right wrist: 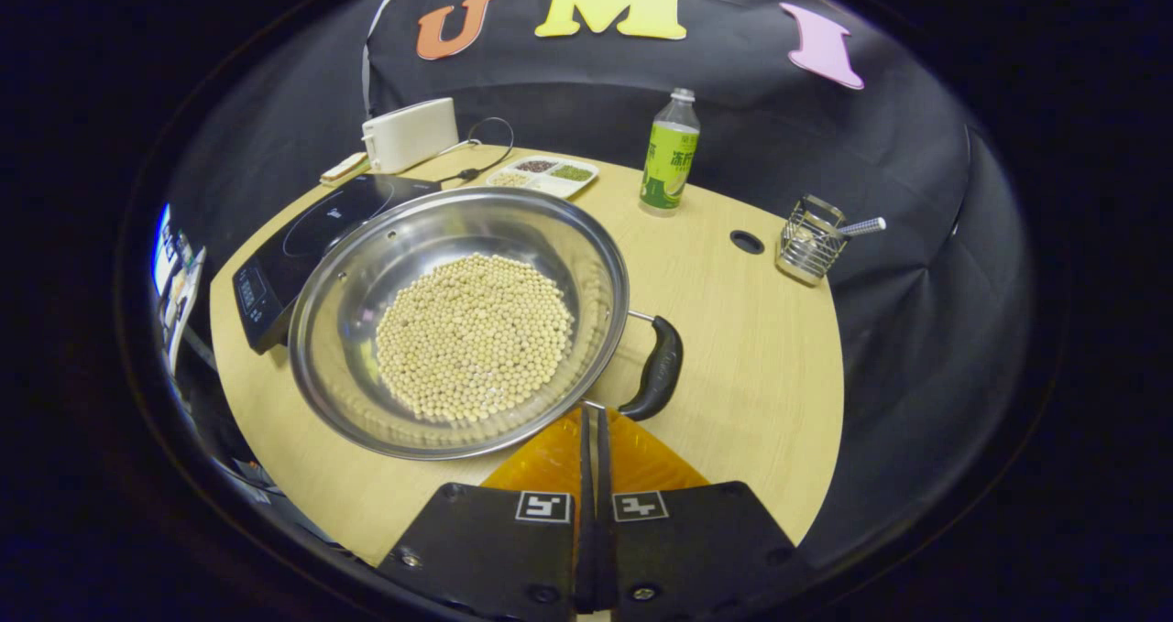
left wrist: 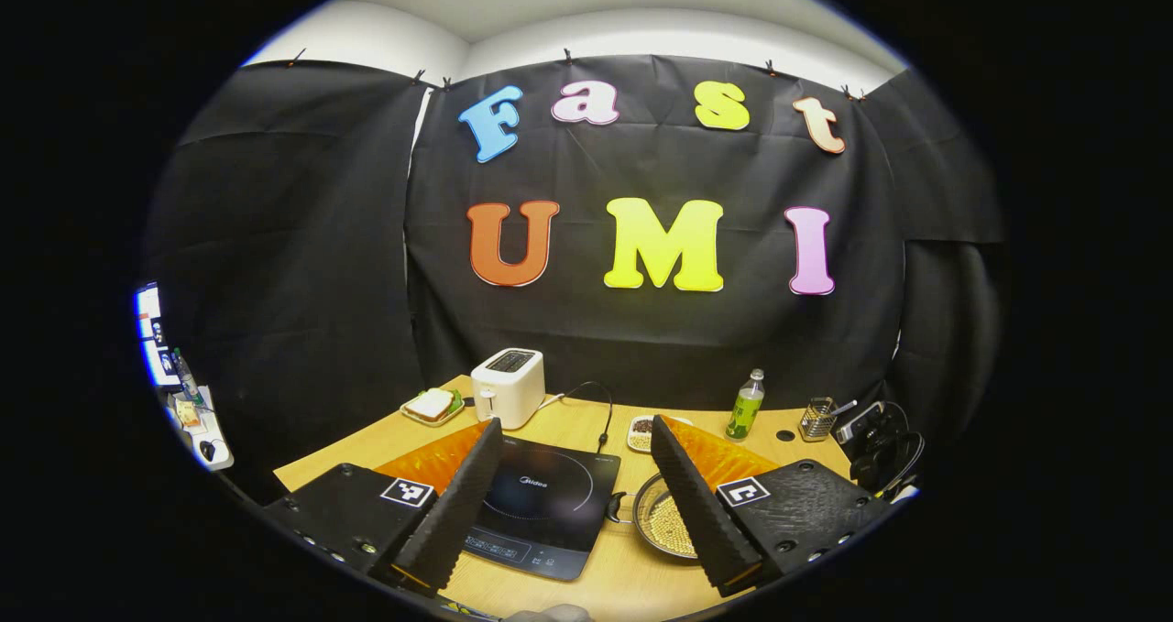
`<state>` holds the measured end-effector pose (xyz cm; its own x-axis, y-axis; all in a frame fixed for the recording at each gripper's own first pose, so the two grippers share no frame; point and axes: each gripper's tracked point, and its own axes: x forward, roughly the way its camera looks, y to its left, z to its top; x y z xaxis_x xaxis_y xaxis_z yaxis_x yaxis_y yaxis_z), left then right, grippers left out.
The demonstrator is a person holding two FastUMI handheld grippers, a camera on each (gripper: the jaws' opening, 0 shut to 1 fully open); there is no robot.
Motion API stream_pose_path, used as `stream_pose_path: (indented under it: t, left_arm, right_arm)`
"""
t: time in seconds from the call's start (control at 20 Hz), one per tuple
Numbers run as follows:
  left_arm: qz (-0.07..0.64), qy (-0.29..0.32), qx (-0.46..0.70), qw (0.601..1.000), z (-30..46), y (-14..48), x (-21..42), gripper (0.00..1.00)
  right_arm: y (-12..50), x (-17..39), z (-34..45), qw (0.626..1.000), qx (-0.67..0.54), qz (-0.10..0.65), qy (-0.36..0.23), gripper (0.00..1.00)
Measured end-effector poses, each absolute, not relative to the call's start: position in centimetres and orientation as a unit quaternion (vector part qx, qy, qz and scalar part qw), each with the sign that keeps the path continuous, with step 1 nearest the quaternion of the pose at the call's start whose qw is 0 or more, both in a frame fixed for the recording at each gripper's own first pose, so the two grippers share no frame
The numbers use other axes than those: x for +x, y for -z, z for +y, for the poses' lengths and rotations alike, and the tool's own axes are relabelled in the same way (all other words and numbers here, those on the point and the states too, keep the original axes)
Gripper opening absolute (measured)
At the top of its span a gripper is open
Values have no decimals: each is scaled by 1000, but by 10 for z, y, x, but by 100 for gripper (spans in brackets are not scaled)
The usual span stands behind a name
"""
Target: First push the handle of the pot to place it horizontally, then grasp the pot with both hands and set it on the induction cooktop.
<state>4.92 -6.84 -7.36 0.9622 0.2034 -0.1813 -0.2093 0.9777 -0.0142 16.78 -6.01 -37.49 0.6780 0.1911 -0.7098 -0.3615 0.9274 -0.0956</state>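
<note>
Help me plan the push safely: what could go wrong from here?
The pot is wide, shallow and full of beans; a hard nudge from the shut right gripper on its handle might spill them. The pot's rim already overlaps the induction cooktop edge, so turning could knock it.

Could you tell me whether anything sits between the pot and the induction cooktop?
Nothing visible does: the pot of beans sits right beside the induction cooktop, with bare table around them.
</note>
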Motion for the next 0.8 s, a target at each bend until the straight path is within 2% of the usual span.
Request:
stream_pose_path:
  t: [0.05,0.3,0.35,0.4,0.55,0.75,0.8]
  left_arm:
    - [91,-103,-16,990,-68,75,50,96]
    - [93,-86,-14,992,-68,77,51,96]
    - [94,-78,-14,992,-68,77,51,96]
    - [93,-71,-14,993,-69,78,50,96]
    - [93,-49,-13,994,-64,80,48,96]
    - [91,-17,-15,996,-55,77,38,97]
    - [89,-8,-15,996,-53,75,36,96]
  right_arm:
    - [374,168,-61,909,-115,372,-149,4]
    - [365,159,-60,915,-107,363,-138,1]
    - [363,155,-60,916,-103,363,-133,4]
    - [360,151,-60,920,-97,359,-126,1]
    - [349,136,-59,927,-84,351,-106,5]
    - [334,108,-54,938,-49,334,-79,20]
    - [329,100,-54,940,-42,330,-71,33]
